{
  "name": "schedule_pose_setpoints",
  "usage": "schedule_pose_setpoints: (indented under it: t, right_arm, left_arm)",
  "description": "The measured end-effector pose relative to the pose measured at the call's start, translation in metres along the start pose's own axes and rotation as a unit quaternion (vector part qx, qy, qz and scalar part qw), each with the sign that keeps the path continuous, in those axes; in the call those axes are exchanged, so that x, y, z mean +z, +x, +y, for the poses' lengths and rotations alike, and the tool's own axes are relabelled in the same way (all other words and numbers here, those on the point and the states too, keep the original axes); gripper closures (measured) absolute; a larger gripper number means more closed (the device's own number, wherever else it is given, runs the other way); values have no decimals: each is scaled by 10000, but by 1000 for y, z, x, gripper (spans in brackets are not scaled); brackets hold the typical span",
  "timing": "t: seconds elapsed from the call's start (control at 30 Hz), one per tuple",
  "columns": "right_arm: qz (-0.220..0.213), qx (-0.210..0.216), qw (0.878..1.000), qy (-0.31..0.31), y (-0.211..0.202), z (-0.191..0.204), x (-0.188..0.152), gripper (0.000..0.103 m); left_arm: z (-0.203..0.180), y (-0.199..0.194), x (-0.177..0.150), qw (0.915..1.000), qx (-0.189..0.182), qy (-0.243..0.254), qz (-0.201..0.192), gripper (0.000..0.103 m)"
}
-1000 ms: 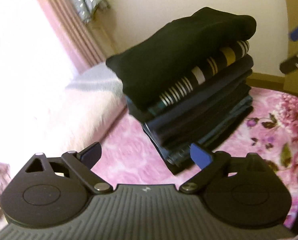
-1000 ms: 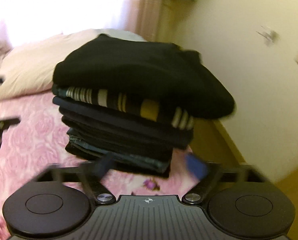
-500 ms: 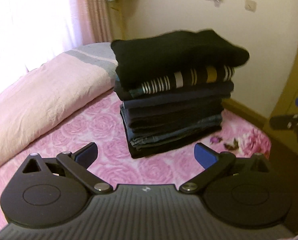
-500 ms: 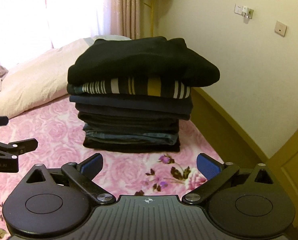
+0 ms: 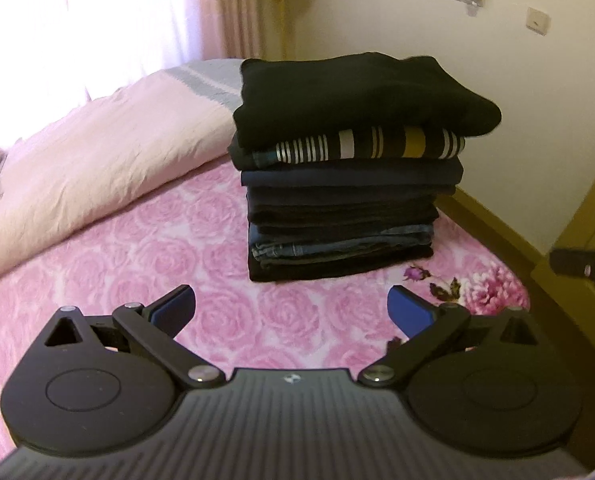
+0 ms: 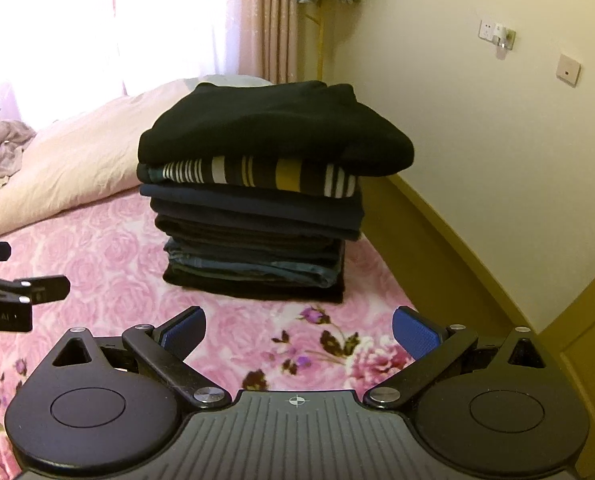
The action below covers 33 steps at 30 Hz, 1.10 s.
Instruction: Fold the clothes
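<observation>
On the pink rose-patterned bed (image 5: 145, 256), a tall stack of dark folded clothes (image 5: 349, 184) hides its far side, while the left gripper (image 5: 291, 308) and right gripper (image 6: 297, 330) gape wide, empty.

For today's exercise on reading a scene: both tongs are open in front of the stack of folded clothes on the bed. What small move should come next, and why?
Probably turn the left tongs toward the crumpled lilac garment by the pink duvet. The stack looks finished, topped by a black garment, and both the left and right tongs are open and hold nothing.
</observation>
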State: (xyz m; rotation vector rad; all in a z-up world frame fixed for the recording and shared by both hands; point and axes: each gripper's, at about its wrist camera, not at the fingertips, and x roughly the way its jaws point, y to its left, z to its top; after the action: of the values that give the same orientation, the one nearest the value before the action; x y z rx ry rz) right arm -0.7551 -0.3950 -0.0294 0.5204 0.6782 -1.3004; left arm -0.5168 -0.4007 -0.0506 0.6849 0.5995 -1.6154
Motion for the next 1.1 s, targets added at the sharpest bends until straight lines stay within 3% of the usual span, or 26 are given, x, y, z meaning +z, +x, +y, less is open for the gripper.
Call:
schedule_pose_setpoints:
  t: [0.13,0.27,0.37,1.1]
  right_arm:
    - [-23,27,9999,155,-8,-8,-4,1]
    - [-78,91,9998,160,-17,-7,-5,1]
    - [-118,113,9998,137,-22,-5,-5,1]
    - [-83,133,9998,85,-24,3,-2,1]
  left_arm:
    - [-9,-10,1,9998,162,-73,29,2]
    - [-23,-20,6,9992,280,214,-162,2]
    - [-29,-24,9,9992,215,203,-262,2]
    - [-26,-13,6,9998,67,-149,106,2]
